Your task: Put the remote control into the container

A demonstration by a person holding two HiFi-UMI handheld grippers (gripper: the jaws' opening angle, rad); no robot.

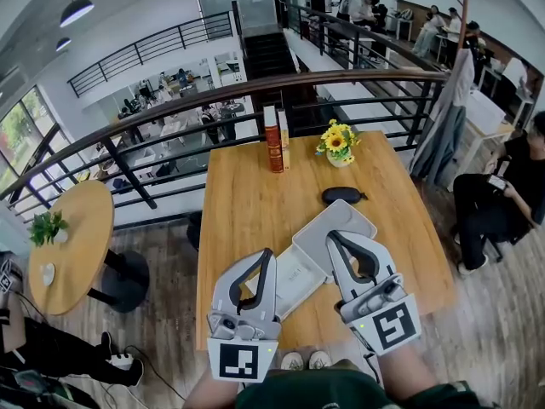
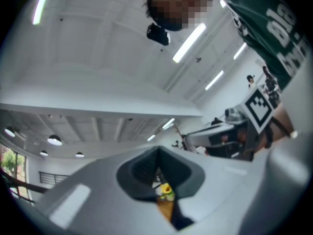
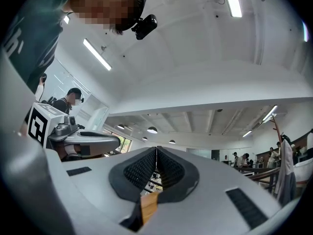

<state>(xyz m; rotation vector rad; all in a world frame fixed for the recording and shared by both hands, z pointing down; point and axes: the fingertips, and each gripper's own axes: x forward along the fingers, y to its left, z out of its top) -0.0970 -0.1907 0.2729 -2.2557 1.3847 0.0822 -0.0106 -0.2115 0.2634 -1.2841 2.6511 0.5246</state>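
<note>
- Stretching away ahead of both sets of jaws, the wooden surface (image 1: 247, 186) is carrying everything the task needs, with a stack of books (image 1: 274, 139) and a pot of yellow flowers (image 1: 337, 143) standing far beyond the jaws at its far edge.
- The white container (image 1: 315, 244) is lying open right under the tips of both jaws. A second white panel (image 1: 296, 284), probably its opened lid, is sitting between the two grippers. As far as the head view shows, nothing is lying in the container.
- The left gripper (image 1: 267, 258) is hanging over the container's near left part. Its jaws are pressed together on nothing, and its own view is showing only a sliver of the surface and the flowers past the pads.
- The right gripper (image 1: 335, 241) is hovering over the container's right side. Its ribbed pads are meeting along one line, so these jaws are also closed and empty.
- The remote control (image 1: 343, 196), a dark oblong, is resting on the surface just beyond the container's far rim. It is ahead of the right jaws and well clear of both sets of jaws.
- The task is looking barely begun: the container is ready, but the remote is not yet gripped. Spreading the jaws, reaching past the container, pinching the remote and bringing it back are all waiting to be done.
</note>
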